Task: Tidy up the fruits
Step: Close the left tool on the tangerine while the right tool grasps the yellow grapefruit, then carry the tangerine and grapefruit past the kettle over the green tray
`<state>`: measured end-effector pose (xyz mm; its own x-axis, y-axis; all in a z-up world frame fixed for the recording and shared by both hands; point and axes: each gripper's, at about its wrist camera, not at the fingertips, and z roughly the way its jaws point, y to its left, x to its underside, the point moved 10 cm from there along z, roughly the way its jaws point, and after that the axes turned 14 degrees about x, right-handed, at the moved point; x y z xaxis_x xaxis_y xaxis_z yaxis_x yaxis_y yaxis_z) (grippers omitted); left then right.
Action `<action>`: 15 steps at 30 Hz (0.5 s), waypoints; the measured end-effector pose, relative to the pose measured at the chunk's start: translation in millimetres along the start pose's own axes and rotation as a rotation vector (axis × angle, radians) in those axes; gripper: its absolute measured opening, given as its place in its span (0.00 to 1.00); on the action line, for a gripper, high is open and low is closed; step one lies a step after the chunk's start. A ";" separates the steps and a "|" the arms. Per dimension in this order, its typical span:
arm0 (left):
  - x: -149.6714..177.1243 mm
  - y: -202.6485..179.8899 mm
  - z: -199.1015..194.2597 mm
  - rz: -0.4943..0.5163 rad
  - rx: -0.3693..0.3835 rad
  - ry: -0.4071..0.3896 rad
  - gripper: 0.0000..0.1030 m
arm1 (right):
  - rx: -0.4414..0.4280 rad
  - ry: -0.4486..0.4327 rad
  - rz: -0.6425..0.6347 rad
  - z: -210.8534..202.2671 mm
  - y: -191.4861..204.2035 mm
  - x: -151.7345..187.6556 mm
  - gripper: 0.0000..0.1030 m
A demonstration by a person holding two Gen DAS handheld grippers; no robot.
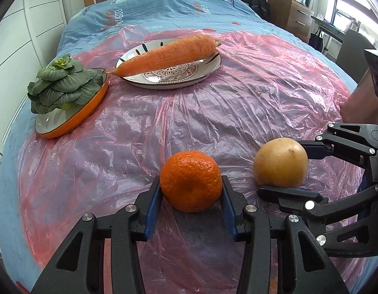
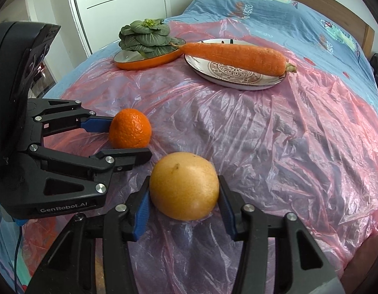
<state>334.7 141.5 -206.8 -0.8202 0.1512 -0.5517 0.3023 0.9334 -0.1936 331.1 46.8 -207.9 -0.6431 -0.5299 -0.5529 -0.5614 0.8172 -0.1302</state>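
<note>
Left gripper point(image 1: 191, 188) clamped around orange point(image 1: 191, 181); right gripper point(image 2: 183, 191) around pear point(image 2: 184, 186), contact patches hidden

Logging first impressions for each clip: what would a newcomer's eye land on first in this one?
Two fruits in the foreground, each between a gripper's fingers: the orange in the left gripper, the yellow-brown round fruit in the right gripper, both low over the pink plastic sheet. Behind, a big carrot lies across a patterned plate, beside leafy greens in an orange dish.
</note>
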 end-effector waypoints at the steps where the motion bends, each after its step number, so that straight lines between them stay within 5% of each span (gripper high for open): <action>1: -0.4 -0.7 -3.2 -0.004 -0.003 -0.008 0.38 | 0.002 -0.002 0.005 -2.5 -1.0 0.5 0.84; 15: 6.0 -20.2 -43.3 -0.016 -0.041 -0.051 0.38 | 0.039 -0.004 0.069 -39.8 -13.7 22.9 0.84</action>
<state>302.6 137.6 -171.1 -0.7987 0.1198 -0.5897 0.2678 0.9484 -0.1700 303.3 14.5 -186.0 -0.6773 -0.4709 -0.5653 -0.4949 0.8601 -0.1235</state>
